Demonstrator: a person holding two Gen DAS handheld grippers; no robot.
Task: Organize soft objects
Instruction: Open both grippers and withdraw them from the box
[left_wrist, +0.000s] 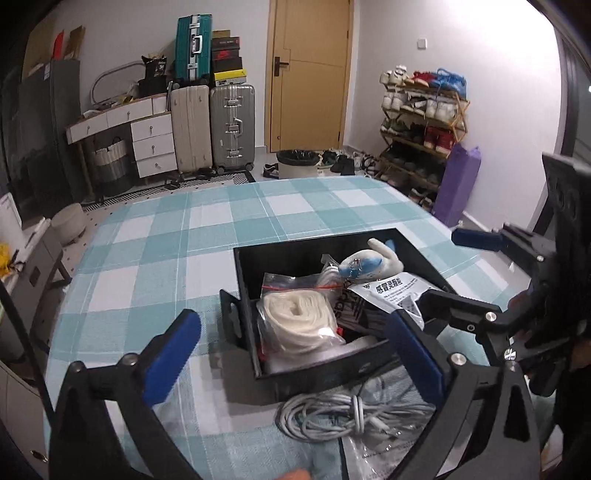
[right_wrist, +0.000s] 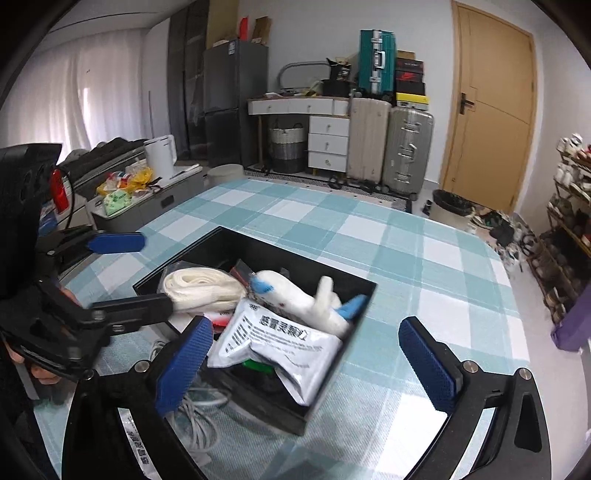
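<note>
A black box (left_wrist: 306, 373) (right_wrist: 334, 373) stands on the checked tablecloth. It holds a bag of white yarn (left_wrist: 299, 319) (right_wrist: 199, 286), a white and blue plush toy (left_wrist: 369, 258) (right_wrist: 314, 302) and a white medicine packet (left_wrist: 391, 293) (right_wrist: 277, 341). A coil of white cable (left_wrist: 347, 415) (right_wrist: 199, 417) and a plastic packet (left_wrist: 373, 454) lie on the cloth by the box's near side. My left gripper (left_wrist: 295, 350) is open and empty over the box's near edge and the cable. My right gripper (right_wrist: 306, 363) is open and empty over the packet.
The table (left_wrist: 207, 236) (right_wrist: 424, 266) has a teal and white checked cloth. Beyond it are suitcases (left_wrist: 214, 129), a white drawer unit (left_wrist: 151, 144), a bin (left_wrist: 297, 164), a shoe rack (left_wrist: 421, 122) and a purple mat (left_wrist: 458, 181). A grey cabinet with clutter (right_wrist: 140, 199) stands to the left.
</note>
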